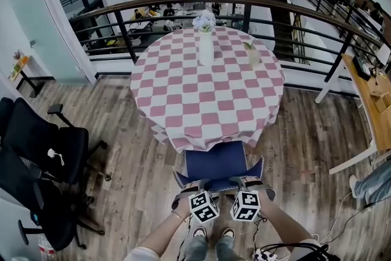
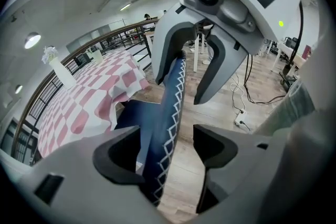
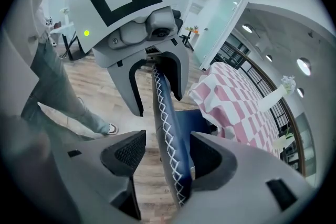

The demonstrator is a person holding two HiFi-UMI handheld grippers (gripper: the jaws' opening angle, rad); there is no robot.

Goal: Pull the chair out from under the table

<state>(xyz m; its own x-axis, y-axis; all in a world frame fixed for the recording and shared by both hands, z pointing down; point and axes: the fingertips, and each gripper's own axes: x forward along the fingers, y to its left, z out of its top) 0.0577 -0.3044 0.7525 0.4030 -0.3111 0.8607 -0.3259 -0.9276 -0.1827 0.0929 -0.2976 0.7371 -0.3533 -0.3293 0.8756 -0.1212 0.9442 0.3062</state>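
Note:
The chair (image 1: pixel 217 162) has a blue seat and a blue backrest (image 2: pixel 165 113) edged with white zigzag stitching. It stands at the near side of the round table (image 1: pixel 208 91), which wears a pink and white checked cloth, and the front of the seat is tucked under the cloth's hem. My left gripper (image 1: pixel 197 189) and right gripper (image 1: pixel 244 187) sit side by side at the top of the backrest. In the left gripper view, the left gripper (image 2: pixel 168 144) straddles the backrest, with floor showing beside one jaw. The right gripper (image 3: pixel 168 149) straddles the backrest (image 3: pixel 168 134) the same way. Both stand open around it.
A white vase with flowers (image 1: pixel 206 46) and a smaller vase (image 1: pixel 252 55) stand on the table. Black office chairs (image 1: pixel 43 156) are at the left, a wooden desk (image 1: pixel 372 95) at the right. A curved railing (image 1: pixel 183 6) runs behind the table. Cables (image 1: pixel 287 250) lie by my feet.

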